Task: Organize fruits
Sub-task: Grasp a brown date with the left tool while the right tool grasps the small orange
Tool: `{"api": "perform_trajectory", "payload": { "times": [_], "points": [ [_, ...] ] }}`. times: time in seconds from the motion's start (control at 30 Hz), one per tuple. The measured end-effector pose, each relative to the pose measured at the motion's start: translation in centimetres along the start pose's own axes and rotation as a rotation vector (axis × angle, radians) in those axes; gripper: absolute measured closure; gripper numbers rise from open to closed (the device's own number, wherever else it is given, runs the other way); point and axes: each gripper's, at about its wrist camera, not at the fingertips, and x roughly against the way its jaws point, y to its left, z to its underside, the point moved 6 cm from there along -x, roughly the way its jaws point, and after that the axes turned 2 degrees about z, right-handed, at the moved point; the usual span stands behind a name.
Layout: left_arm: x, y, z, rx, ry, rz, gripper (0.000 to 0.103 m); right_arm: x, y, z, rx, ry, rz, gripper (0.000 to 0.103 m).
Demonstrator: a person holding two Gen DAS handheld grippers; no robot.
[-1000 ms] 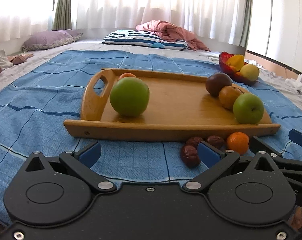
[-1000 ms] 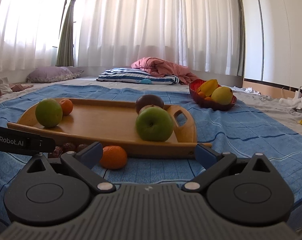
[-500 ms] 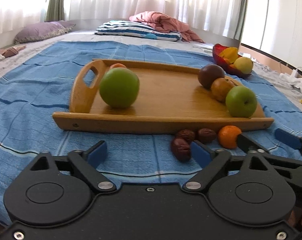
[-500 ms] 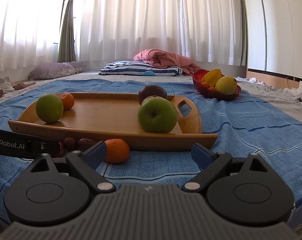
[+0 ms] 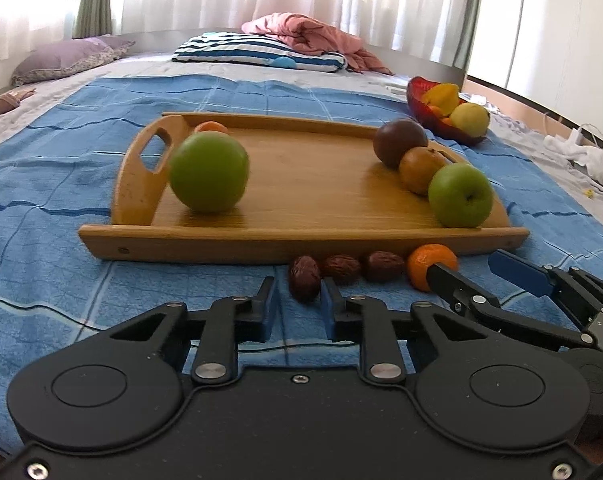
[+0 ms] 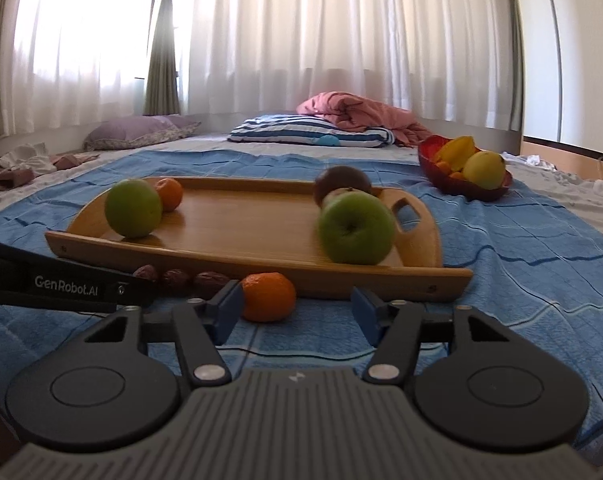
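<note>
Three dark dates lie in a row on the blue cloth in front of the wooden tray [image 5: 205, 246]. My left gripper [image 5: 297, 300] is shut on the nearest date [image 5: 304, 280], which sits between its tips. To its right lies a small orange [image 5: 423, 262]. The jaws of my right gripper [image 6: 295, 304] are closing around the orange [image 6: 267, 296], which touches the left finger [image 6: 225, 310]; the right finger stands clear of it. On the tray rest two green apples [image 5: 208, 176] [image 5: 460, 195], a brown pear, a dark round fruit and a small orange.
A red bowl [image 6: 453, 184] holding yellow and orange fruit stands on the cloth beyond the tray's right end. Pillows and a pink blanket [image 6: 361, 114] lie at the back by the curtains. Loose clothes lie at the far left and right edges.
Both pairs of jaws have narrowed from wide open. The left one has closed about the nearest date. The right one has come partly in around the orange.
</note>
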Motion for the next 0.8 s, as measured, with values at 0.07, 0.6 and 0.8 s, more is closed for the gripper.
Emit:
{"api": "perform_trajectory", "payload": {
  "times": [0.07,0.6,0.8],
  "points": [
    [0.0,0.4,0.1,0.001,-0.002,-0.011,0.080,-0.2,0.3,-0.2,-0.002,0.001,-0.015,0.044],
    [-0.2,3.3,-0.2,0.032,-0.026,-0.109,0.079,-1.0,1.5,-0.1,-0.011,0.014,-0.023,0.050],
    [-0.5,3.0,0.0,0.016,-0.036,-0.122,0.079,-1.6,1.2,0.3,-0.029,0.039,-0.024,0.051]
  ]
}}
